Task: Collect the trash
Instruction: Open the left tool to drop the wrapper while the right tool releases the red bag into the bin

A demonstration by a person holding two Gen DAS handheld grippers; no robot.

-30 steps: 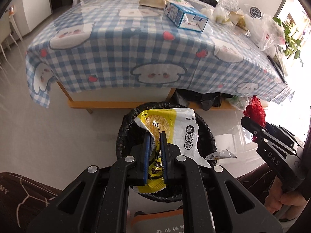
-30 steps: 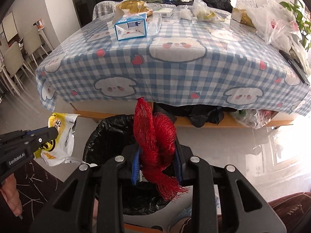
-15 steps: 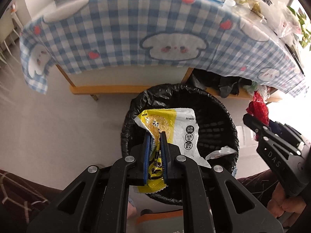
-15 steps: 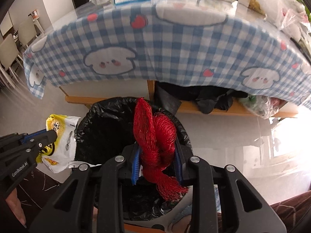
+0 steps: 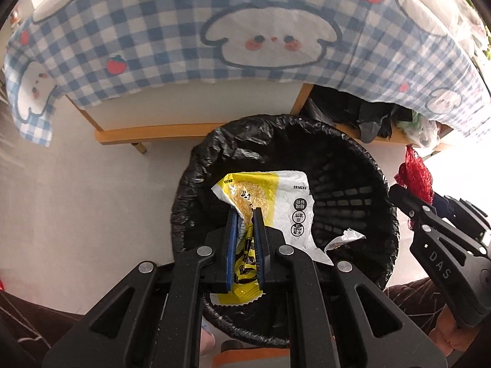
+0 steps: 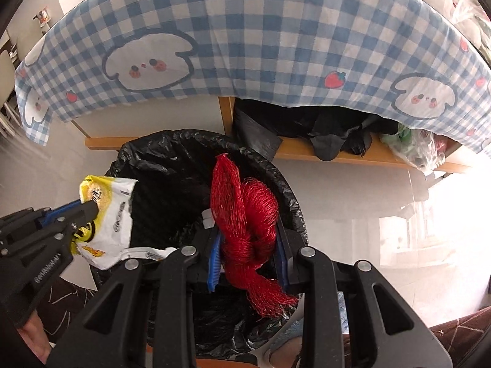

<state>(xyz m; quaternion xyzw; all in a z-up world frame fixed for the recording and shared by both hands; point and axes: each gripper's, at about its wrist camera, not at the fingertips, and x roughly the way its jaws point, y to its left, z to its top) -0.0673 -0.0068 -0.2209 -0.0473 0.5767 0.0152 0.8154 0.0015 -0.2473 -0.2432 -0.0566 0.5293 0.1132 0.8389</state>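
Observation:
My left gripper point(image 5: 244, 214) is shut on a yellow and white snack wrapper point(image 5: 276, 202), held just above the mouth of a trash bin point(image 5: 362, 165) lined with a black bag. In the right wrist view the same wrapper point(image 6: 113, 214) hangs at the bin's left rim point(image 6: 147, 153). My right gripper point(image 6: 248, 233) is shut on a bunched red mesh net point(image 6: 245, 211), which hangs over the bin opening. In the left wrist view, the right gripper body point(image 5: 442, 245) and the red mesh net point(image 5: 414, 174) appear at the bin's right side.
A table with a blue checked tablecloth point(image 5: 214, 24) overhangs just behind the bin. Under it, a wooden shelf point(image 6: 353, 156) carries dark clothes and a plastic bag. Pale floor point(image 5: 76, 199) lies left of the bin. The person's knees frame the bottom corners.
Both grippers have sunk toward the bin with their loads; the bin looks larger and the tabletop has slid out of sight. Both grips are unchanged.

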